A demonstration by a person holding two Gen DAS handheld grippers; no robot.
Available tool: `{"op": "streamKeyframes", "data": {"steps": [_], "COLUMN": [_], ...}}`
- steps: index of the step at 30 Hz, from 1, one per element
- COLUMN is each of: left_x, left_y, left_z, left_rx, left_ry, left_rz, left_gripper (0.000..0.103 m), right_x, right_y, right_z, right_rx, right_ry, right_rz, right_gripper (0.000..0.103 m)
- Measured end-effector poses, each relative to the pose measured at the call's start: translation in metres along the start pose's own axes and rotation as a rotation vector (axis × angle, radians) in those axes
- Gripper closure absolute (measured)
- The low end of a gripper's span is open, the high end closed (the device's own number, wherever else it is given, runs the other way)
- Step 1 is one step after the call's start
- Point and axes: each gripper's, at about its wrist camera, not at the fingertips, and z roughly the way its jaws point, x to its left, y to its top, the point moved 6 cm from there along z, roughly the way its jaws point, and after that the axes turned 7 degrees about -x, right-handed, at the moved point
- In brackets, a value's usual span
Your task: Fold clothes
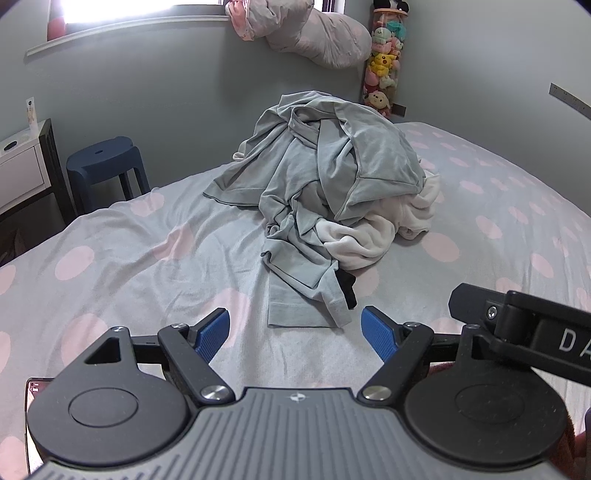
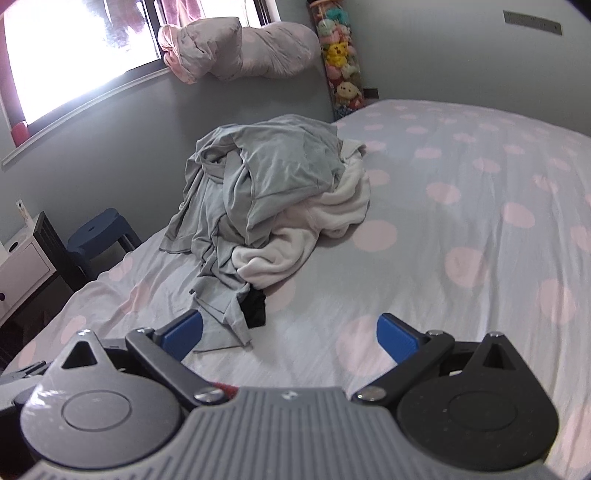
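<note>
A heap of clothes lies on the bed: a grey garment [image 1: 325, 173] [image 2: 258, 173] draped over a white fleece one [image 1: 373, 236] [image 2: 314, 229], with a small black item [image 1: 347, 288] [image 2: 255, 306] poking out at the near end. My left gripper [image 1: 295, 332] is open, hovering just short of the grey sleeve end [image 1: 295, 310]. My right gripper [image 2: 291, 332] is open too, its left finger [image 2: 184, 328] beside the grey hem. Neither holds anything. Part of the right gripper's body [image 1: 524, 325] shows at the right of the left wrist view.
The bed sheet [image 1: 129, 258] [image 2: 461, 221] is grey with pink dots. A blue stool [image 1: 107, 162] and white nightstand [image 1: 22, 166] stand left of the bed. A bundled duvet [image 1: 314, 33] rests on the window sill; a tube of plush toys [image 1: 384, 62] stands in the corner.
</note>
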Motion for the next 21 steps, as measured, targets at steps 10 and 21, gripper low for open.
{"op": "streamKeyframes", "data": {"steps": [10,21], "left_x": [0.0,0.011], "left_y": [0.005,0.064], "left_z": [0.003,0.038], "left_rx": [0.021,-0.064], "left_ry": [-0.052,-0.069], "left_rz": [0.006,-0.065], "left_gripper": [0.027,0.028], "right_x": [0.005,0.007], "right_y": [0.008,0.059], "right_z": [-0.002,0.034], "right_rx": [-0.007,-0.04], "right_ry": [0.049,0.167], "right_rz": [-0.04,-0.101], "right_gripper": [0.002,0.002]}}
